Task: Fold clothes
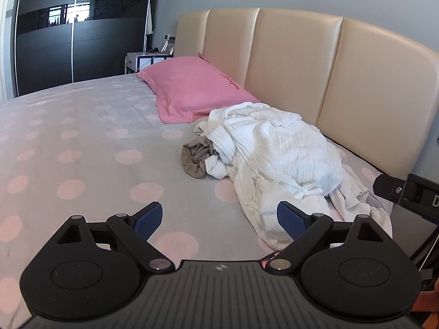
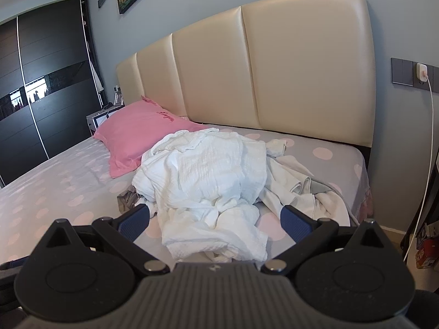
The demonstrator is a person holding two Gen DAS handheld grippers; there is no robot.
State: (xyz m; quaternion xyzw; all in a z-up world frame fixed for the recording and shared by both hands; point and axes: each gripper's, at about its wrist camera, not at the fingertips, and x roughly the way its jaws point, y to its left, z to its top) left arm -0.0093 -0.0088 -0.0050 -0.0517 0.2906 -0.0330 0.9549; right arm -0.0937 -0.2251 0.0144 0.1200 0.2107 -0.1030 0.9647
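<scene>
A crumpled pile of white clothes (image 1: pixel 279 153) lies on the polka-dot bed near the headboard; it also shows in the right wrist view (image 2: pixel 208 175). A brown-grey garment (image 1: pixel 196 159) pokes out at the pile's left edge, and shows partly in the right wrist view (image 2: pixel 127 198). My left gripper (image 1: pixel 219 219) is open and empty, hovering above the sheet just left of the pile's near end. My right gripper (image 2: pixel 216 220) is open and empty, its fingers spread on either side of the pile's near edge, above it. Part of the right gripper (image 1: pixel 406 192) shows at the right edge of the left wrist view.
A pink pillow (image 1: pixel 192 87) lies beyond the pile against the beige padded headboard (image 1: pixel 288 63). A nightstand (image 1: pixel 145 60) and a dark wardrobe (image 1: pixel 68 41) stand at the far side. The grey dotted sheet (image 1: pixel 82 137) spreads to the left. A charger cable (image 2: pixel 428 142) hangs at the right wall.
</scene>
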